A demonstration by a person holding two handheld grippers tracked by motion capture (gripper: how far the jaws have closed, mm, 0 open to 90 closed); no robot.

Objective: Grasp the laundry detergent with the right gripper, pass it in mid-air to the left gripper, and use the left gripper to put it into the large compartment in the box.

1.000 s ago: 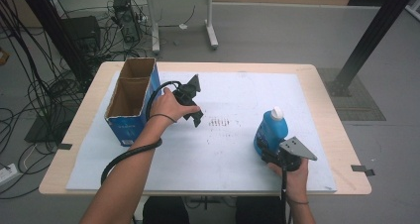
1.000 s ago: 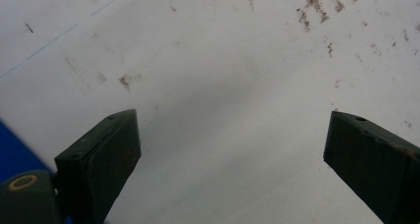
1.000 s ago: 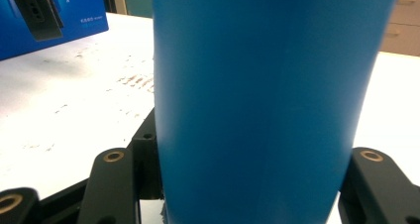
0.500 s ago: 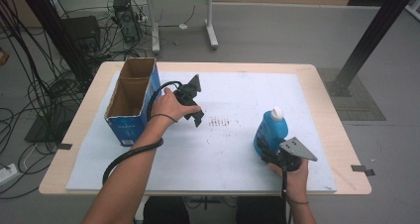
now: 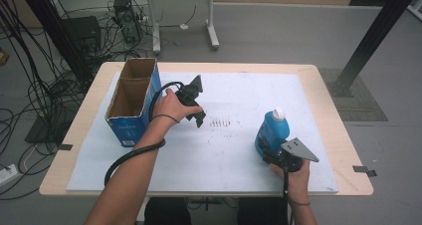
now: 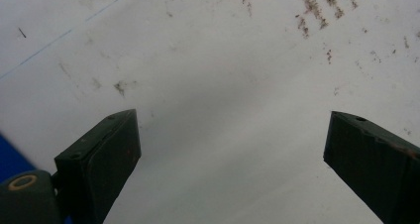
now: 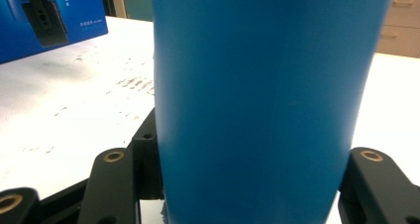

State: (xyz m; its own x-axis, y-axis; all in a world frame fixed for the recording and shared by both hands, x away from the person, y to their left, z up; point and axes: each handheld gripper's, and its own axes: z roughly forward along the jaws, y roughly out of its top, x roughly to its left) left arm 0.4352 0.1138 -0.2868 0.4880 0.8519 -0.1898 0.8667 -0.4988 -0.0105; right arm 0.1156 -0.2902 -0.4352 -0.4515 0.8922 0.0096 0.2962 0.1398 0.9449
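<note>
A blue bottle [image 5: 272, 131] with a white cap is held upright on the white mat [image 5: 239, 175] by the right gripper [image 5: 268, 153]. The left gripper [image 5: 198, 116] is held beside an open box [image 5: 130, 105], jaws pointed down at the mat.

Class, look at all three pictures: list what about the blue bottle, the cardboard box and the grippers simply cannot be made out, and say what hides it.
- Blue bottle: cap and base cut off by the edges of the right gripper view; any label unseen.
- Right gripper: jaw tips hidden behind the bottle in the high view.
- Cardboard box: floor lost in shadow in the high view; the print on its side is too small to read.
- Left gripper: body cut off by the bottom edge of the left gripper view.
</note>
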